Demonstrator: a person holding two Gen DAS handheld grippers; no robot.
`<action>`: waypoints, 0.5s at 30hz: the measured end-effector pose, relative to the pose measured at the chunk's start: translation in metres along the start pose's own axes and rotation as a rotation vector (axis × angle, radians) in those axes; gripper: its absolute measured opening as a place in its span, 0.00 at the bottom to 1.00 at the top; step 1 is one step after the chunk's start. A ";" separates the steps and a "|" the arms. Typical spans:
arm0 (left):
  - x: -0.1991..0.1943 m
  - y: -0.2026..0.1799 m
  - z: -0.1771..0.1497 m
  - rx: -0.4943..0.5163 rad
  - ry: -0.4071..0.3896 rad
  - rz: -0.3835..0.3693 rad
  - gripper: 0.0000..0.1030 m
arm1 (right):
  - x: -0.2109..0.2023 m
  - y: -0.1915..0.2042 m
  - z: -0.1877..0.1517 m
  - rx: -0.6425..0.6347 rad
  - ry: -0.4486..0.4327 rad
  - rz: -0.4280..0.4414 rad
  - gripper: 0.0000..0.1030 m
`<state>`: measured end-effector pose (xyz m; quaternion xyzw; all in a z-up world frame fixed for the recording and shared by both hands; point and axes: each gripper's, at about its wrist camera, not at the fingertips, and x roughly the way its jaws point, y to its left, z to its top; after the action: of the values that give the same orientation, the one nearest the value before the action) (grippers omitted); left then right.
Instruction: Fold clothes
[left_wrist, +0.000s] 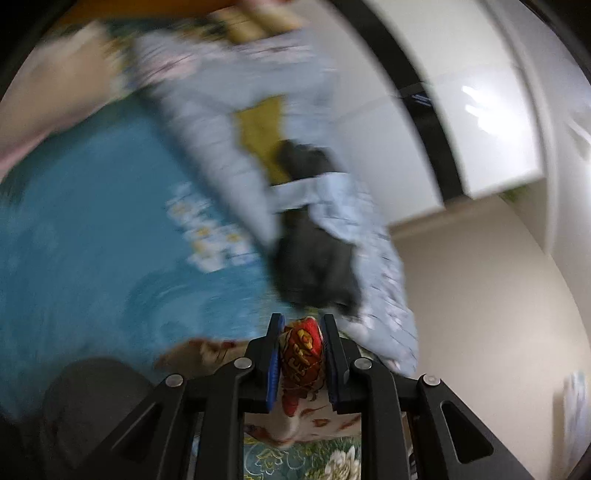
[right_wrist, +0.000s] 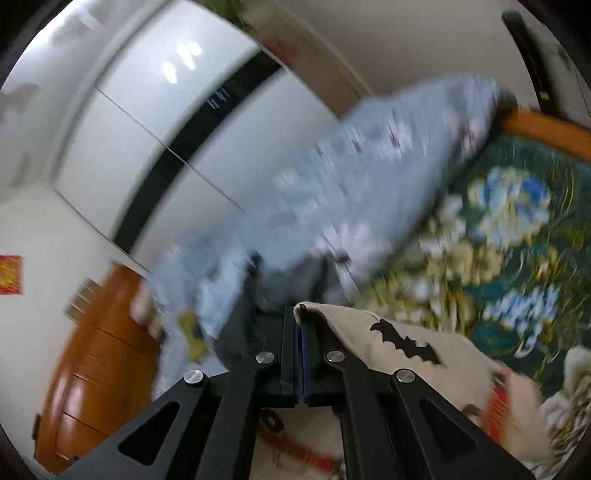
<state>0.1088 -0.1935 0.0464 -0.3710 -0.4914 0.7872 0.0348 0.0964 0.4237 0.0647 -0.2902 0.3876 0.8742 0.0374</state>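
Observation:
A cream garment printed with red-and-yellow emblems and black bats is held by both grippers. My left gripper (left_wrist: 302, 325) is shut on a bunched fold of this garment (left_wrist: 301, 358), its red emblem showing between the blue pads. My right gripper (right_wrist: 301, 317) is shut on the garment's edge (right_wrist: 399, 343), which drapes over the right finger and down to the right. Both views are blurred by motion. Beyond the grippers lies a heap of pale blue clothing (left_wrist: 221, 147) (right_wrist: 351, 184) with a dark grey piece (left_wrist: 317, 266) in it.
Underneath is a bed with a teal floral blanket (left_wrist: 74, 240) (right_wrist: 517, 221). White wardrobe doors with black strips (right_wrist: 166, 147) stand beyond. An orange wooden cabinet (right_wrist: 96, 369) is at lower left in the right wrist view; a beige wall (left_wrist: 480, 295) fills the right of the left wrist view.

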 end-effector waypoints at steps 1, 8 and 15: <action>0.008 0.011 0.003 -0.032 -0.004 0.028 0.21 | 0.022 -0.005 -0.006 0.014 0.031 -0.016 0.01; 0.044 0.061 0.031 -0.164 -0.044 0.143 0.21 | 0.127 -0.021 -0.027 0.106 0.164 -0.074 0.01; 0.094 0.042 0.092 -0.086 -0.022 0.161 0.21 | 0.192 0.010 0.005 0.076 0.213 -0.107 0.02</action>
<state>-0.0027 -0.2441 -0.0166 -0.4019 -0.4937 0.7695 -0.0500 -0.0675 0.3896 -0.0294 -0.4003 0.4060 0.8198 0.0536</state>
